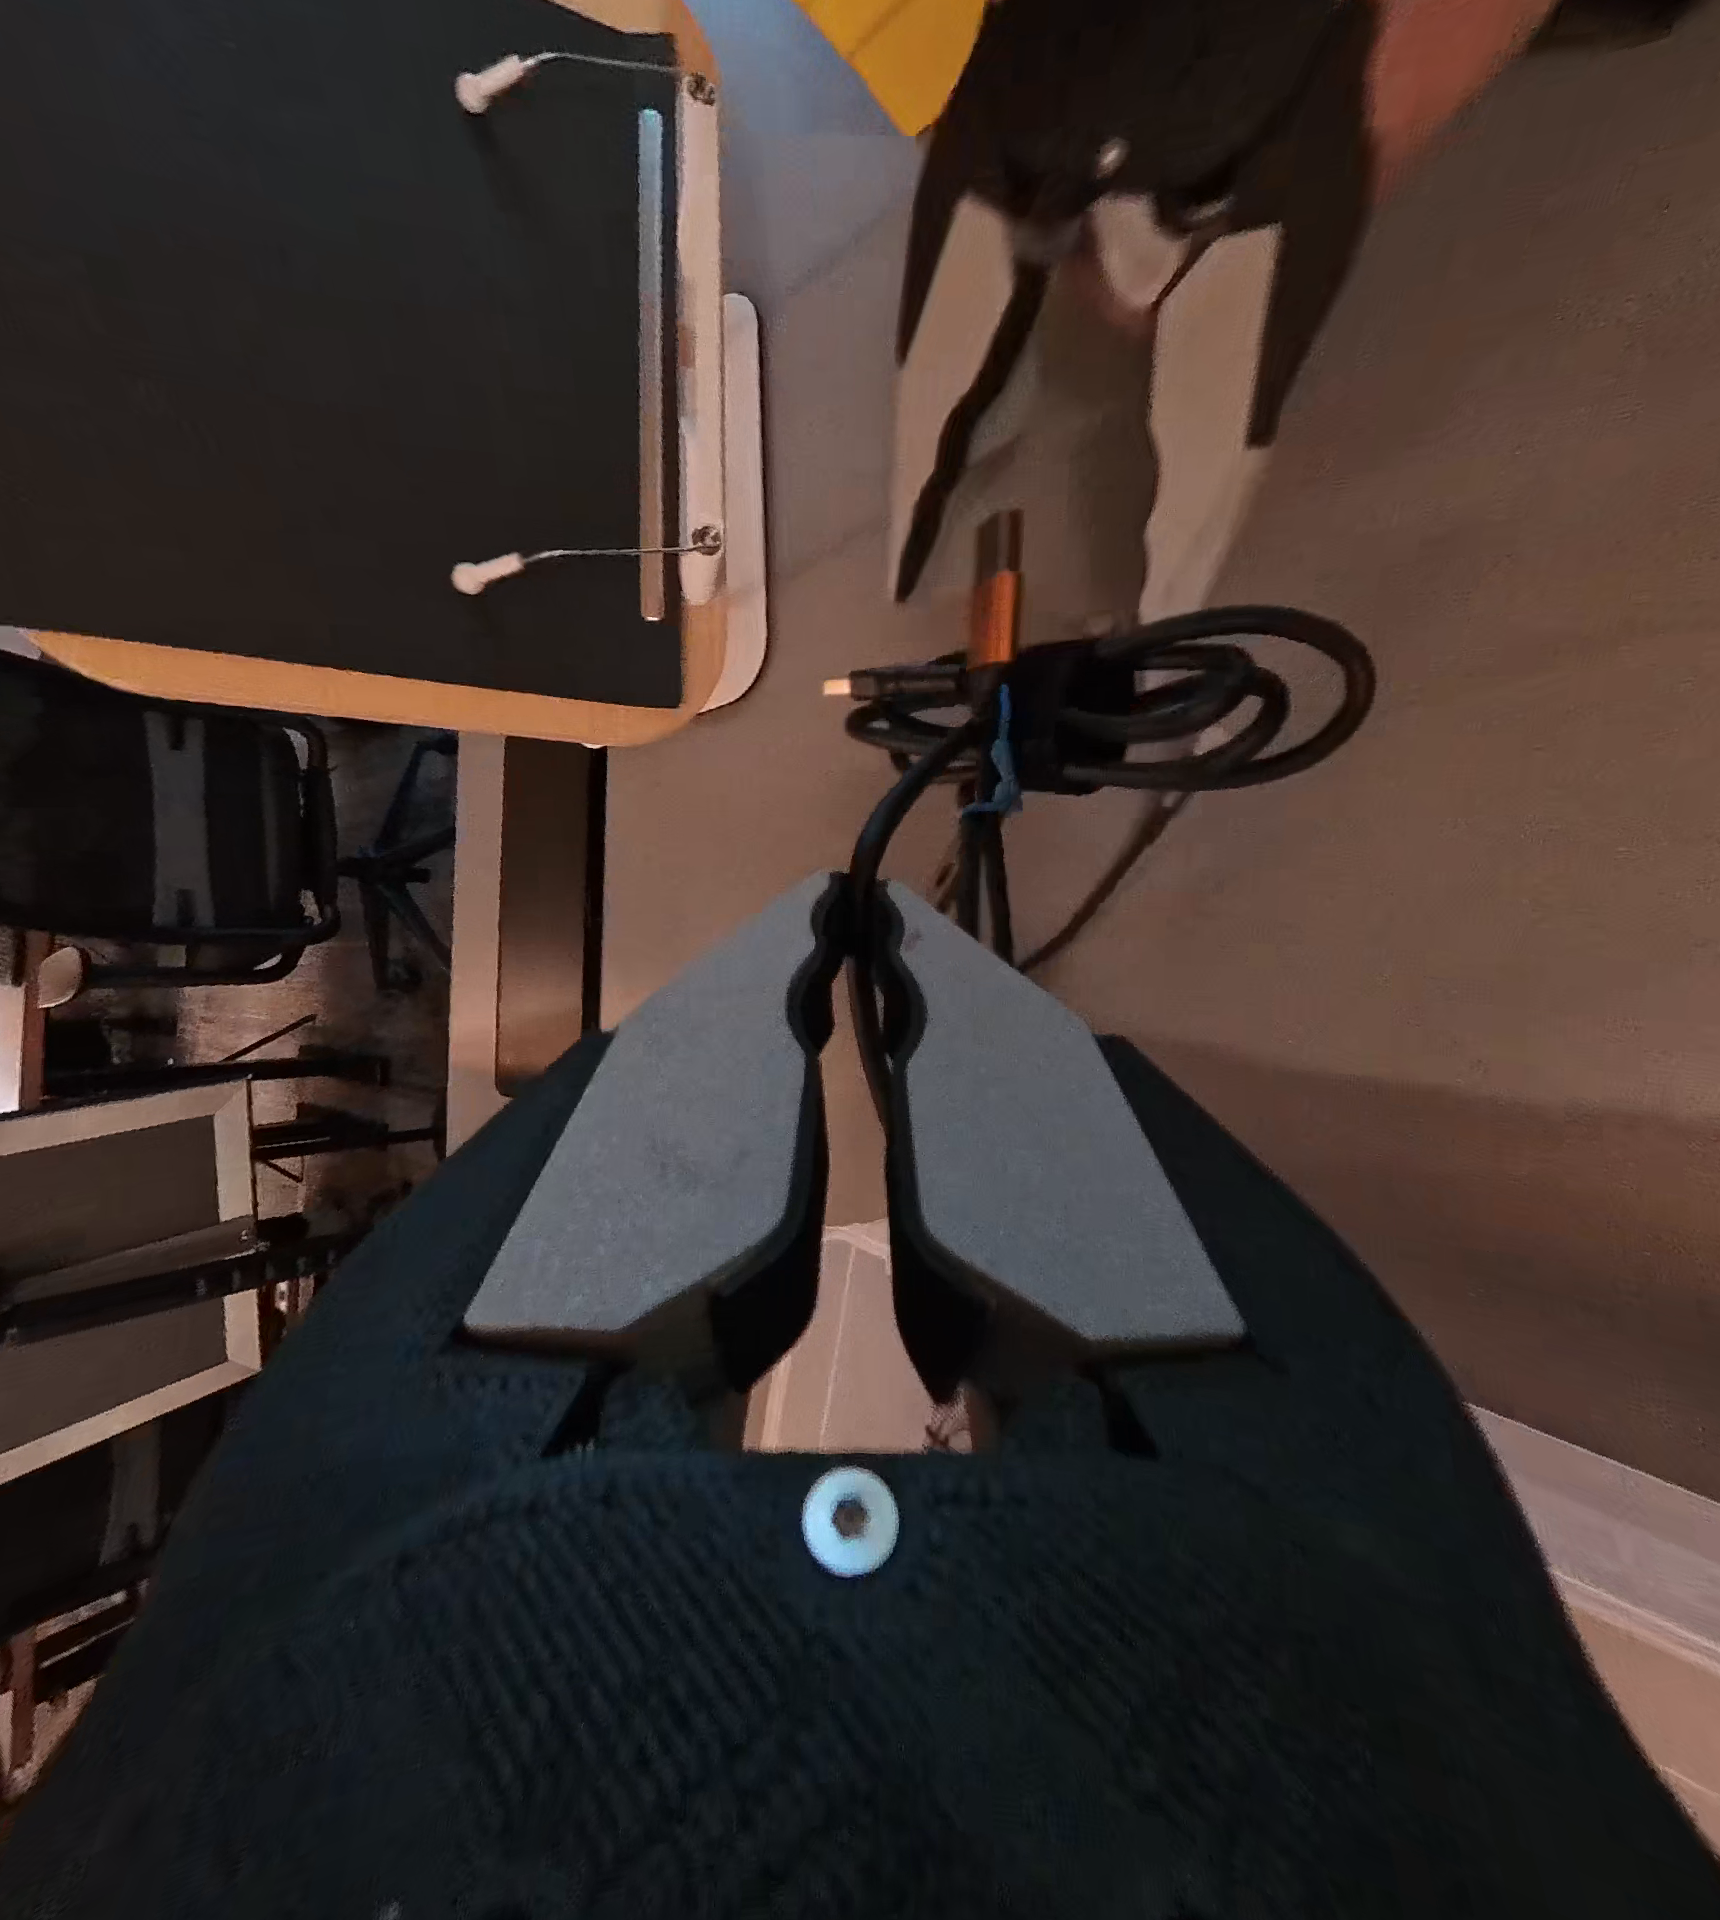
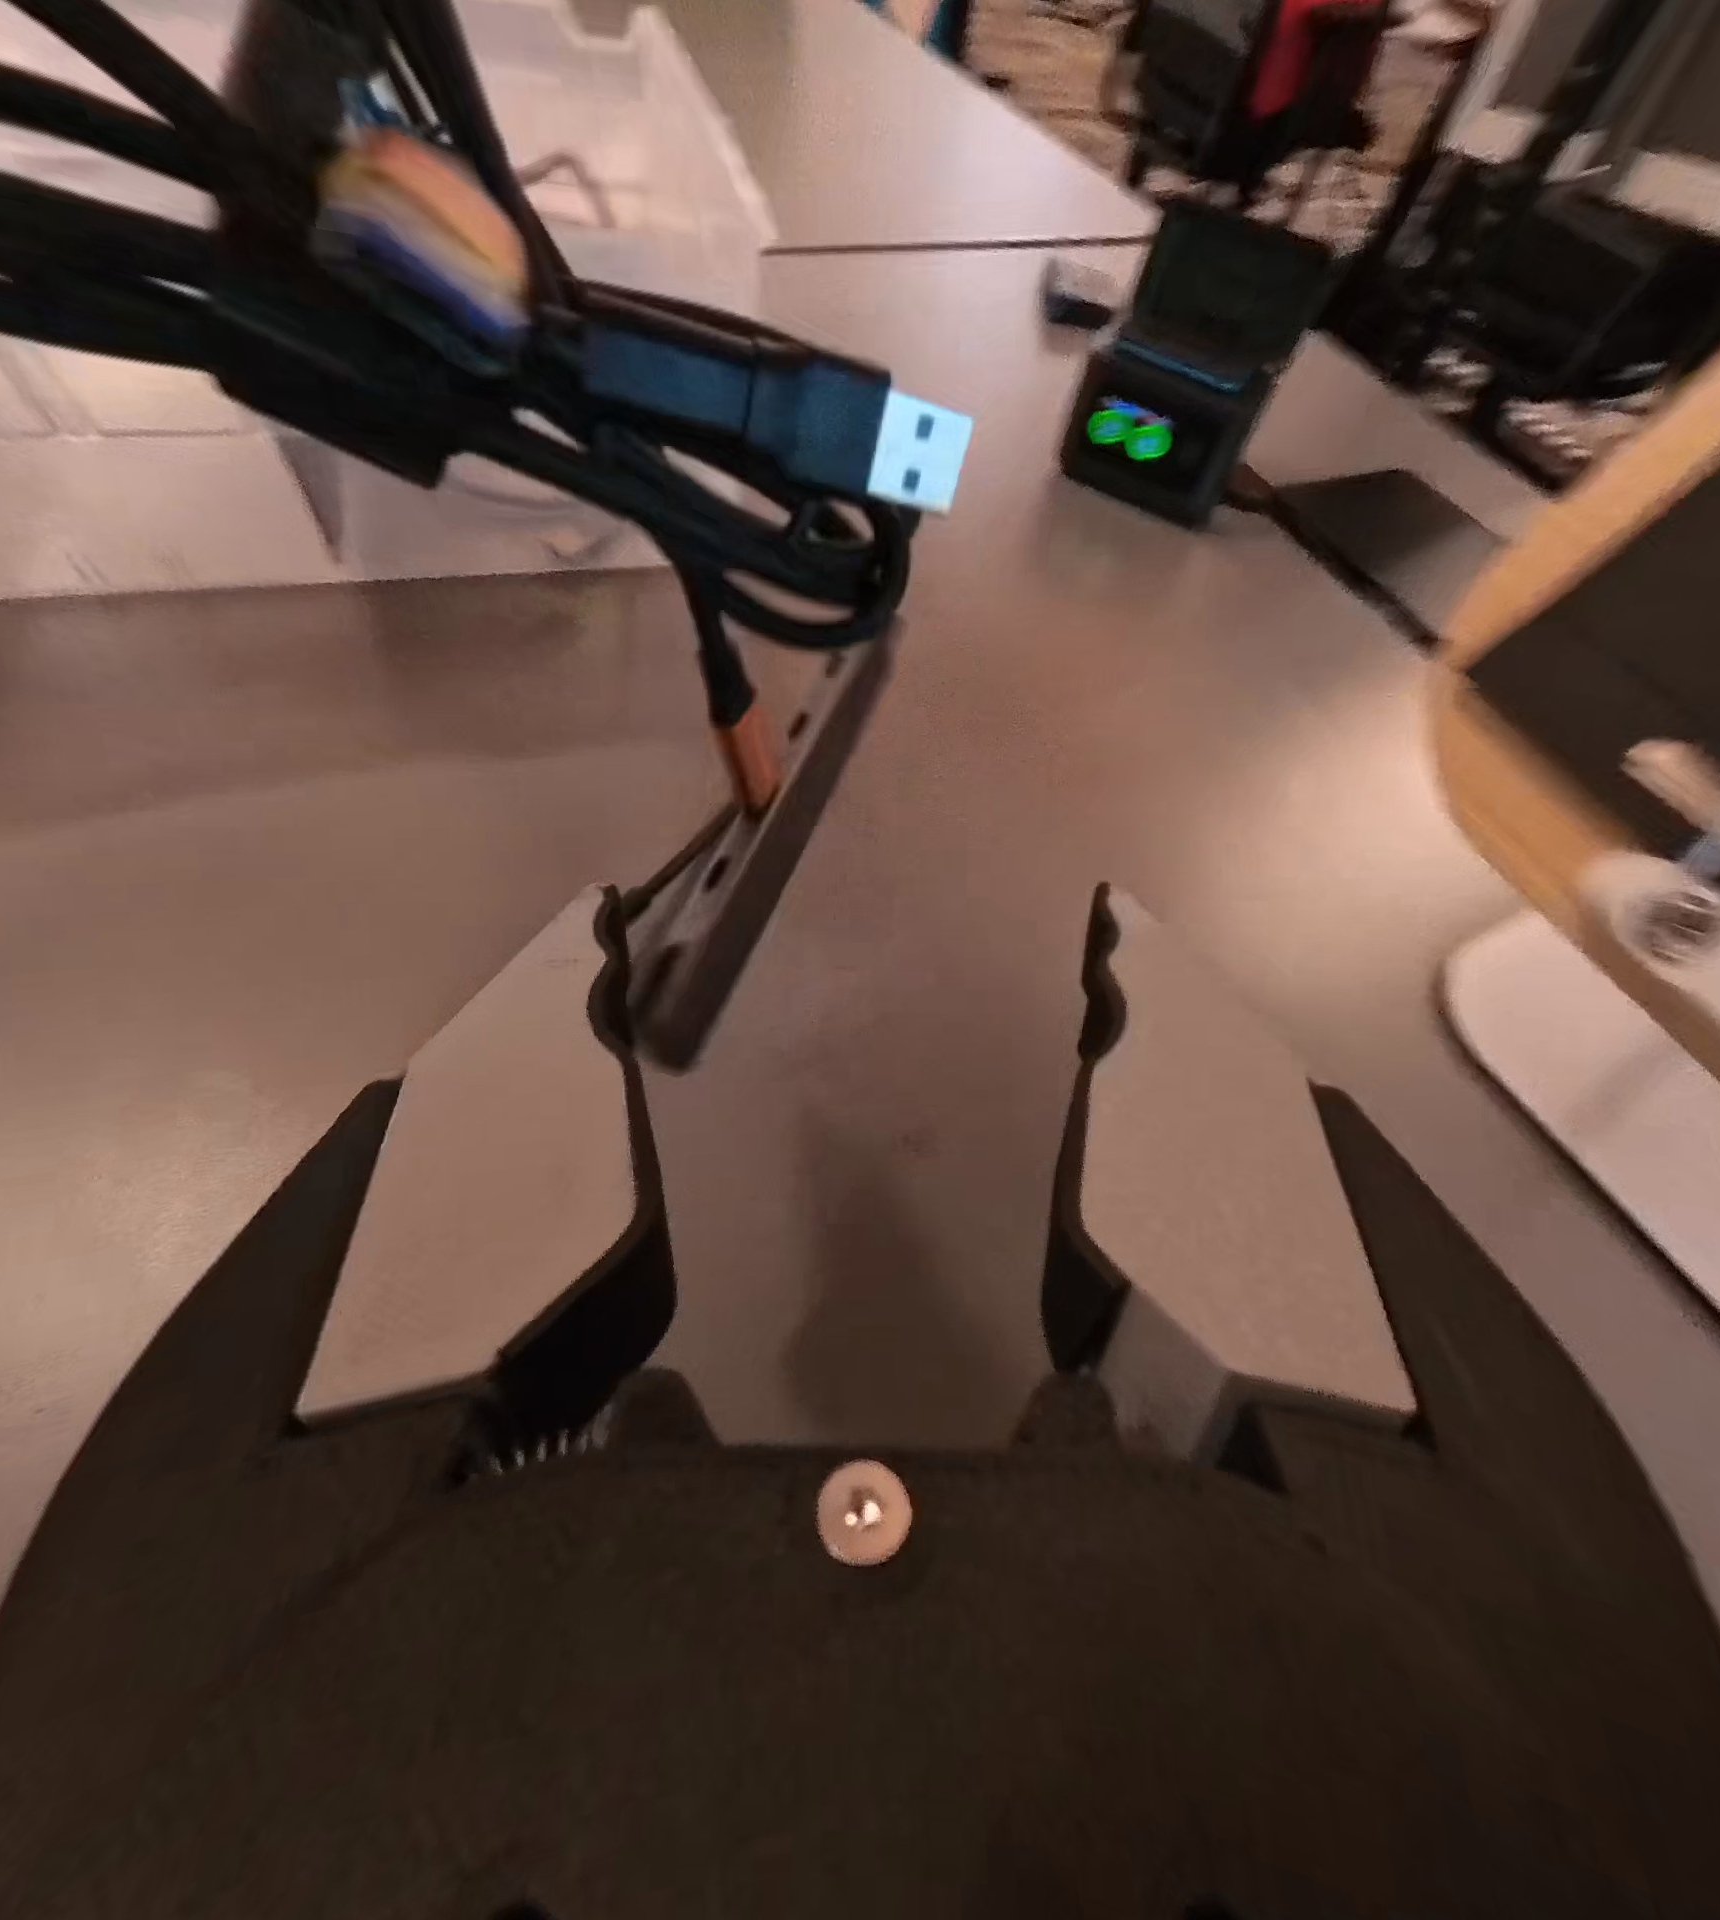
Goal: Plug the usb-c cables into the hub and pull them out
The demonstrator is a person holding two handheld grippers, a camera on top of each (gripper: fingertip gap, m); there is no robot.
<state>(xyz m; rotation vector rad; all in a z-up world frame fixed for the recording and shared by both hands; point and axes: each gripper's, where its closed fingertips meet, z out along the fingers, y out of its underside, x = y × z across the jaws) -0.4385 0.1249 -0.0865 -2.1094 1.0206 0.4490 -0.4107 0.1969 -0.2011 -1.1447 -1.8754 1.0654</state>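
Two wrist cameras look along hand-held grippers above a grey table (image 2: 1095, 727). In the left wrist view, the left gripper (image 1: 861, 914) has its two grey fingers pressed together at the tips, clamped on a thin black cable (image 1: 897, 821) that runs forward from between them. That cable leads to a coiled bundle of black cables (image 1: 1178, 707) tied with a blue strap, which appears lifted off the table. A plug with an orange sleeve (image 1: 998, 608) sticks out of the bundle on its far side. Beyond it, blurred, the right gripper (image 1: 1095, 312) shows as dark prongs. To the left stands a board with a black face and wooden edge (image 1: 316, 343). In the right wrist view, the right gripper (image 2: 851, 971) has its fingers wide apart, holding nothing. The slim dark hub (image 2: 762, 852) hangs tilted just ahead, its near end touching the inner edge of the left finger (image 2: 513, 1039). A copper-coloured plug (image 2: 747, 769) sits in one of the hub's side ports, its black cord looping up to the bundle overhead. A silver USB-A plug (image 2: 923, 447) juts from that bundle. A small black box with green lights (image 2: 1168, 416) sits farther back on the table.
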